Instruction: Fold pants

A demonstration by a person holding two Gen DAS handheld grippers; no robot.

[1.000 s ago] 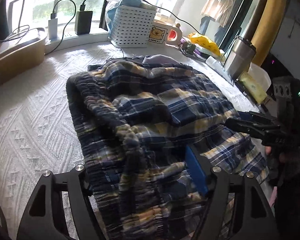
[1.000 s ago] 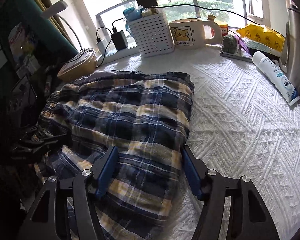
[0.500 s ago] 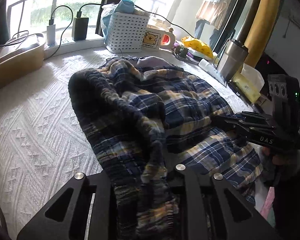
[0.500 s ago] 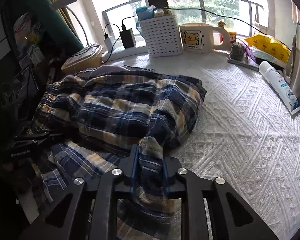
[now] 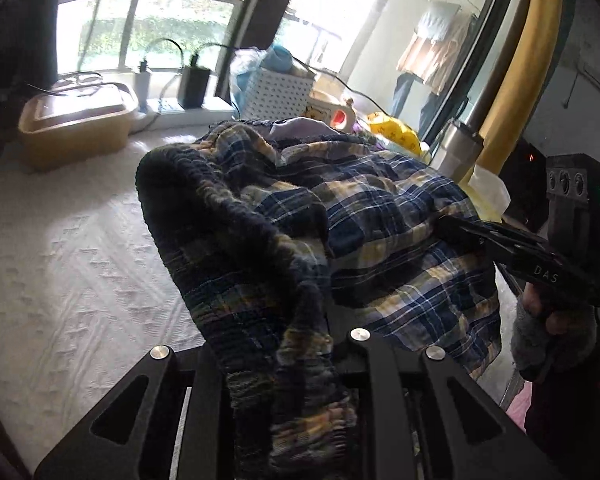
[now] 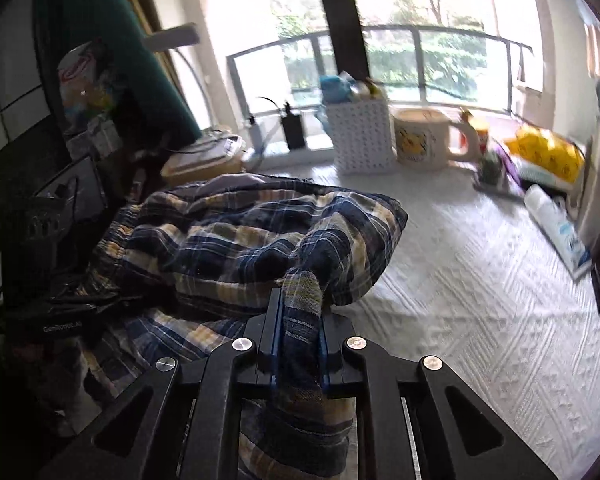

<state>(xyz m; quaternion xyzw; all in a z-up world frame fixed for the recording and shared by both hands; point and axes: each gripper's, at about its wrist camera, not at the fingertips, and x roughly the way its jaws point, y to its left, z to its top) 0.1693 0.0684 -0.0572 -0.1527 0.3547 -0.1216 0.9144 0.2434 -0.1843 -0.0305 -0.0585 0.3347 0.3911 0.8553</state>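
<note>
Plaid pants (image 5: pixel 380 216) lie bunched on a white bedspread (image 5: pixel 80 272), the bulk stretching ahead of both tools toward the window. The left gripper (image 5: pixel 300 344) pinches the gathered waistband. The right gripper (image 6: pixel 300 332), still squeezing, clamps a fabric fold.

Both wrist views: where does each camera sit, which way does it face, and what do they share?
Left wrist: on the left gripper, facing the window; the right gripper and a gloved hand show.
Right wrist: on the right gripper, facing the window; the left gripper shows.
Shared: plaid pants, clamped by both; white basket.
</note>
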